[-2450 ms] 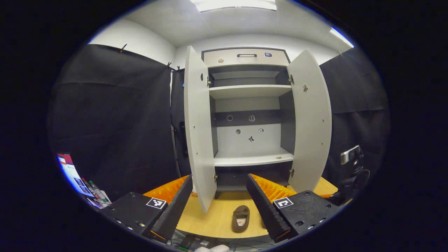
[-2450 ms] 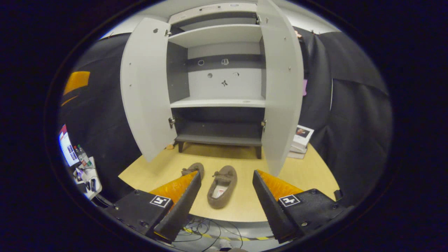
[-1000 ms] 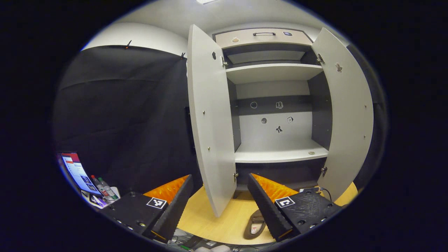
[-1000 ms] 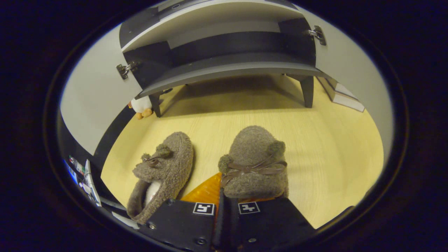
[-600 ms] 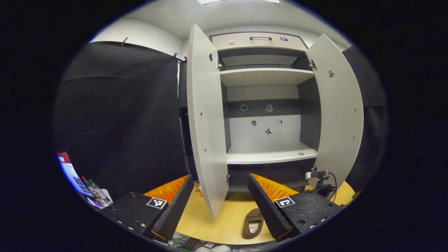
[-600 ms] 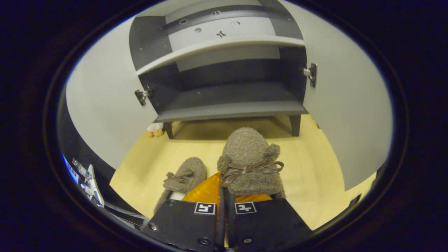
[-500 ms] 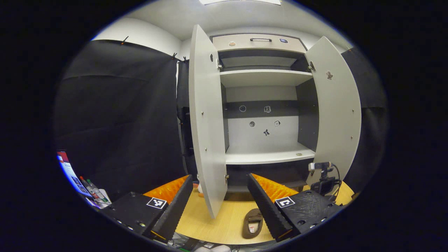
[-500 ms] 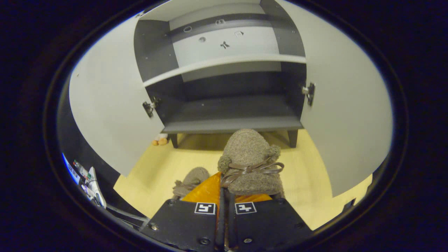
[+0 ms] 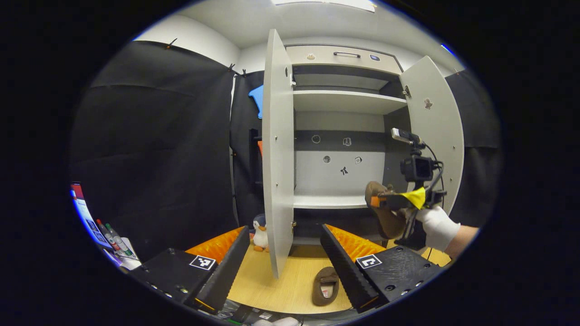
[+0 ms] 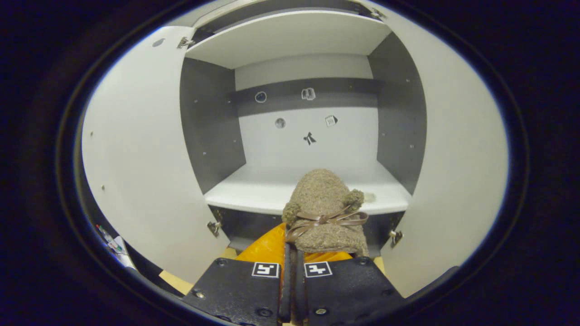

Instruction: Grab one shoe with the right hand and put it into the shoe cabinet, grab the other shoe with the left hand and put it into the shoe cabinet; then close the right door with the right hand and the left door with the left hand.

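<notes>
A fuzzy brown slipper (image 10: 324, 213) with a bow is clamped by its heel in my right gripper (image 10: 292, 248), which is shut on it. Its toe hangs just in front of the cabinet's white middle shelf (image 10: 267, 190). In the left gripper view, a gloved hand (image 9: 437, 226) holds that right gripper (image 9: 378, 201) and slipper (image 9: 385, 219) up at shelf height between the open left door (image 9: 276, 154) and open right door (image 9: 435, 136). The other slipper (image 9: 325, 286) lies on the wooden floor (image 9: 276, 290) near my left gripper (image 9: 284, 228), which is open and holds nothing.
A penguin toy (image 9: 259, 233) stands on the floor behind the left door. A screen (image 9: 84, 210) and bottles (image 9: 111, 233) sit at the far left. A drawer with a handle (image 9: 346, 54) tops the cabinet. The dark bottom shelf (image 10: 240, 226) lies below the white one.
The right gripper has lifted its slipper from the floor up to the white middle shelf and moved closer to the cabinet. The left gripper has stayed open and drifted only slightly.
</notes>
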`<act>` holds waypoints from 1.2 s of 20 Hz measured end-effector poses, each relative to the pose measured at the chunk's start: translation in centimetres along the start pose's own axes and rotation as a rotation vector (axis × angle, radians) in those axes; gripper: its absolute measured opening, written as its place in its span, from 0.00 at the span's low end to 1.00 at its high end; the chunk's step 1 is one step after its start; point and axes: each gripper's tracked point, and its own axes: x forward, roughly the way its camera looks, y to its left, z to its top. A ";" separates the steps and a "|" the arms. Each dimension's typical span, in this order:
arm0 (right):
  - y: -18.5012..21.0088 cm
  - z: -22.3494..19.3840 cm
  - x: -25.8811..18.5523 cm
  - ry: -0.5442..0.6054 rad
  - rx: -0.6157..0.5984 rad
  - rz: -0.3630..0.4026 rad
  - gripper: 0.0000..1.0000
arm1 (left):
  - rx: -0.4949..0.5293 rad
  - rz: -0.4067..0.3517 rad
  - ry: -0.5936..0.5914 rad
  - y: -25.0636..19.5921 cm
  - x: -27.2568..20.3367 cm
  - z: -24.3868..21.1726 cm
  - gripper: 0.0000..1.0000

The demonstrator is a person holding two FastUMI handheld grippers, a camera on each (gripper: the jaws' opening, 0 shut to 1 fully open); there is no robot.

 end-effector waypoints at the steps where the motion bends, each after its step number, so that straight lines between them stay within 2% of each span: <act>1: -0.2 1.4 0.9 -0.014 -0.011 -0.008 0.07 | -0.005 0.007 -0.003 0.4 -0.2 0.0 0.96; 5: -1.1 6.7 6.1 -0.049 -0.037 -0.057 0.08 | -0.021 0.064 -0.003 2.3 -0.5 0.1 0.96; 8: -1.9 9.0 10.3 -0.036 -0.047 -0.091 0.07 | -0.020 0.106 0.004 3.3 -0.8 0.0 0.97; 13: -4.1 8.9 17.0 0.060 -0.026 -0.142 0.07 | -0.009 0.145 0.003 3.5 -1.2 0.3 0.96; 14: -4.5 8.6 18.0 0.087 -0.022 -0.155 0.07 | -0.004 0.153 -0.001 3.5 -1.3 0.4 1.00; 16: -5.4 7.3 19.7 0.161 -0.012 -0.190 0.06 | 0.011 0.170 -0.003 3.6 -1.4 0.5 1.00; 17: -5.5 6.6 20.4 0.199 -0.012 -0.195 0.07 | 0.009 0.173 -0.003 3.6 -1.4 0.6 0.96; 21: -5.8 4.5 21.8 0.332 0.022 -0.206 0.07 | 0.004 0.192 -0.014 3.6 -1.4 0.9 0.95; 22: -6.2 4.4 21.6 0.359 0.024 -0.228 0.08 | -0.001 0.194 -0.016 3.6 -1.4 1.0 0.95; 24: -5.6 4.4 21.5 0.387 0.038 -0.204 0.17 | 0.003 0.201 -0.019 3.8 -1.4 1.1 0.95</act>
